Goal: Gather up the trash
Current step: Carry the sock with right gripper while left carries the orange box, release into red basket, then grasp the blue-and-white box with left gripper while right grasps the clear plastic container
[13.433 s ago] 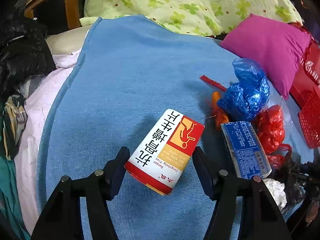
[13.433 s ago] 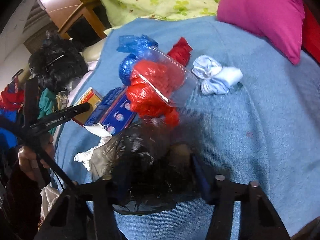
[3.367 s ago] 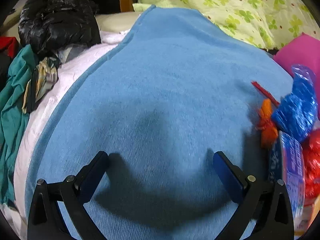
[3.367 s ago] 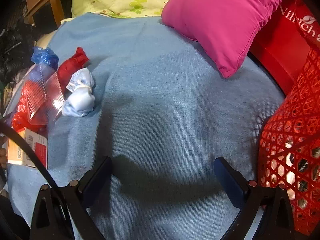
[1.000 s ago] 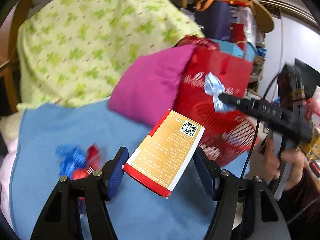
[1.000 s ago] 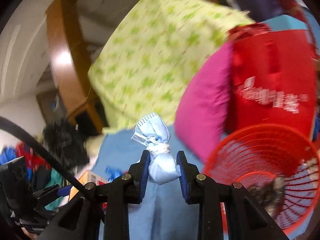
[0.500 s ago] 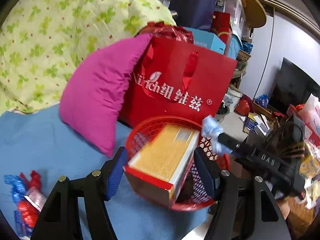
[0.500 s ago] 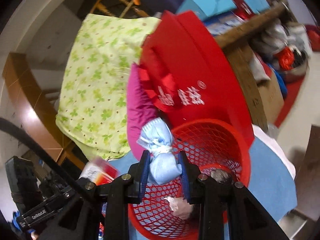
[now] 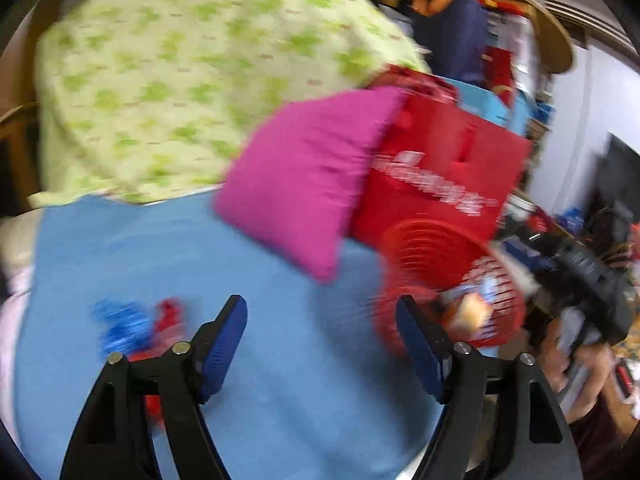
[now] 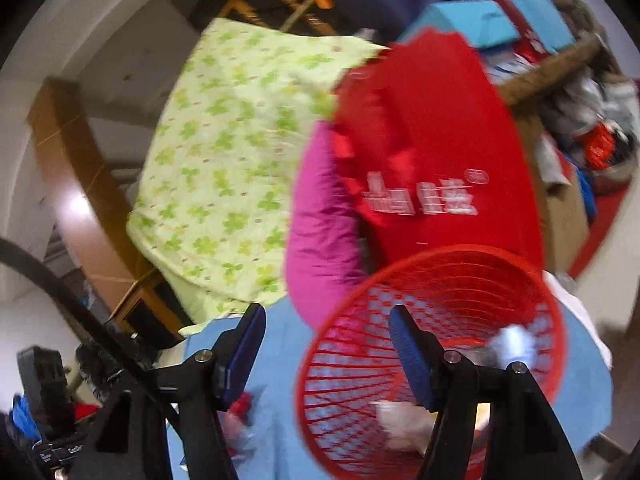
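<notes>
The red mesh trash basket [image 9: 424, 256] stands at the right edge of the blue bed cover [image 9: 160, 248]; it also shows in the right wrist view [image 10: 440, 280]. Inside it lie the orange carton [image 9: 472, 308], the pale blue bundle [image 10: 514, 346] and white paper [image 10: 400, 420]. My left gripper [image 9: 322, 320] is open and empty above the cover, left of the basket. My right gripper [image 10: 326, 330] is open and empty at the basket's left rim. Blue and red plastic trash [image 9: 124, 328] lies on the cover at the left.
A pink pillow [image 9: 304, 172] and a red gift bag [image 9: 440, 172] stand behind the basket. A green floral quilt [image 9: 180, 80] is piled at the head of the bed. The other hand-held gripper [image 9: 588, 280] shows at the right.
Both grippers have opened. The orange carton and the pale blue bundle have dropped into the red basket. The left gripper has swung back to the left, toward the bed.
</notes>
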`<state>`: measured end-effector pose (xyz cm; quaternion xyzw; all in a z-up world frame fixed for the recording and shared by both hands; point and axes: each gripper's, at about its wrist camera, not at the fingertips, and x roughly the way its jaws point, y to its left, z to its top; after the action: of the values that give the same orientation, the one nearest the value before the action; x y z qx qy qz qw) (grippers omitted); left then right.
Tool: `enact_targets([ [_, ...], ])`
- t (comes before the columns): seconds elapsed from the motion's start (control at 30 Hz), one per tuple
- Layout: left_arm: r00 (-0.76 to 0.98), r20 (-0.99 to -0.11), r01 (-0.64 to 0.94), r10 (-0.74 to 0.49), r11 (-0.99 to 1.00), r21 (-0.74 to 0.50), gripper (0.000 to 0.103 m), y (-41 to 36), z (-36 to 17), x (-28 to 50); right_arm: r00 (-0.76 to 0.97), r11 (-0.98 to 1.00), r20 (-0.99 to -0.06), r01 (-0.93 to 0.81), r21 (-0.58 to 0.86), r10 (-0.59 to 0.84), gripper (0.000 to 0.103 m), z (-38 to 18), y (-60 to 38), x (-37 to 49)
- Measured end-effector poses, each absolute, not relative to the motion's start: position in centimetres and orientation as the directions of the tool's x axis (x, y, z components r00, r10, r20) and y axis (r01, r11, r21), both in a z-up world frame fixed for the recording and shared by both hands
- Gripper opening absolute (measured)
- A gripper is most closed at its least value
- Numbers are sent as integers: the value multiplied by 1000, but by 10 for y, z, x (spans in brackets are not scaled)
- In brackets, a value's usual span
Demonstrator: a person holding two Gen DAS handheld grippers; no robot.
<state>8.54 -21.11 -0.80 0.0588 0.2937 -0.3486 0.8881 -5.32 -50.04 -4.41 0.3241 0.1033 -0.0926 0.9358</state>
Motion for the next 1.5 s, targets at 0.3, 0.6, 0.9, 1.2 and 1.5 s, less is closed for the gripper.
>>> enact_targets([
  [0.3,806,-554,237,-210,971,-24,85,-27,-45,91,976,889,-208,34,456,69,69,-27,-392,-5],
  [0.6,766,-621,184,-168,982,-39,85,6,-102,103,893,902,-386,-48,429,232,69,-60,-311,60],
  [0.9,682,-686,257,-252,962,-97,85,-19,-137,136,741,920,-615,-12,392,271,69,-119,-279,127],
  [1.2,576,-735,275,-358,931,-238,85,-29,-163,178,658,943,-700,-46,329,277,69,-156,-266,185],
  [1.5,515,-784,240,-346,937,-255,85,-33,-182,196,607,923,-718,-67,379,339,61,-186,-262,218],
])
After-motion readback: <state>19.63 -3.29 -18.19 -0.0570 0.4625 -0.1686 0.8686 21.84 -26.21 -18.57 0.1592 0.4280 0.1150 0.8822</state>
